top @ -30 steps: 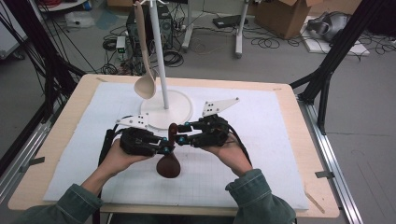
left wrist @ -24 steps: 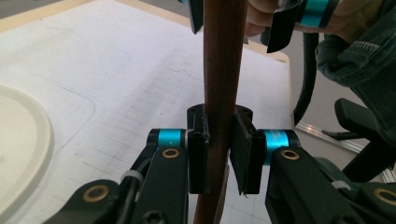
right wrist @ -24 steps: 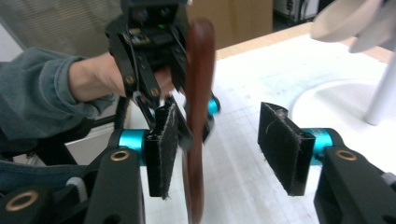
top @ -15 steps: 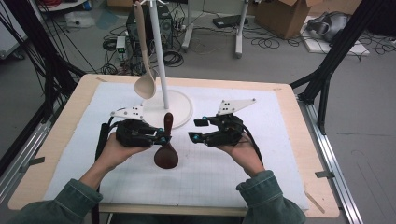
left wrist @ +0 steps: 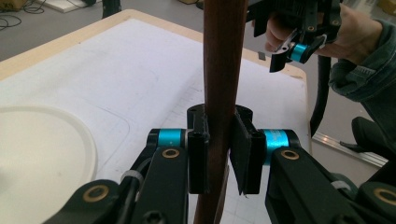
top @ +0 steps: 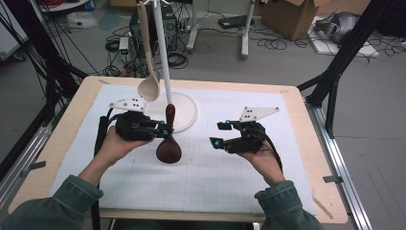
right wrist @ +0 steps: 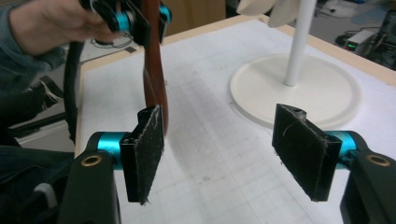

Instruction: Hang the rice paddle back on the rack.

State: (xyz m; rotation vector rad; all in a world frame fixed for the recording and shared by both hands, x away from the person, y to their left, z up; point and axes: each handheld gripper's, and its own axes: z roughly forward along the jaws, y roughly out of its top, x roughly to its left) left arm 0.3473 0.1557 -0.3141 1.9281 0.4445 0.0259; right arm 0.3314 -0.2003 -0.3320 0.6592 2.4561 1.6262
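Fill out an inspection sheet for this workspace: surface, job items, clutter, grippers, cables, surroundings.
Surface: wooden table under a white gridded mat.
Job's things: dark brown wooden spoon, held upright, bowl down; pale wooden ladle hanging on a white pole stand with round base.
Clutter: nothing seen on the mat.
Grippers: left gripper clamped on the dark spoon's handle; right gripper open, nothing between its jaws, which have just been opening, apart from the spoon.
Cables: black cable trailing from the left gripper; loose cords on the floor beyond.
Surroundings: black frame struts, cardboard box.
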